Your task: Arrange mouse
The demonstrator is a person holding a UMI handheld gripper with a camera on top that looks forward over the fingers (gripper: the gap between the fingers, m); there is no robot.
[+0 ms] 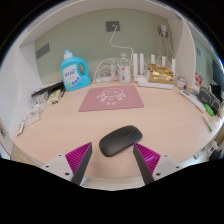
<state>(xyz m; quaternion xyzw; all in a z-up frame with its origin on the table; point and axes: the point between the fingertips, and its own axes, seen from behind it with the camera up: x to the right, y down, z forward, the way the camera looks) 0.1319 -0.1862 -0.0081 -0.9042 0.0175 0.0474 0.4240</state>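
Now my tool [114,160] spread around mouse [121,140] on counter [60,125], lined up for grab; mat [111,97] beyond.

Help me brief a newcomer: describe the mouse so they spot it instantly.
On the light wooden desk, nearer than the pink mouse pad, a black mouse lies between the open gripper fingers. It is the only dark, smooth oval there.

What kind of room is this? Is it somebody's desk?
Probably a home or office desk. A black computer mouse lies on the pale desk between the open gripper fingers, a pink mouse pad lies beyond it, and a blue detergent bottle stands by the wall with a socket.
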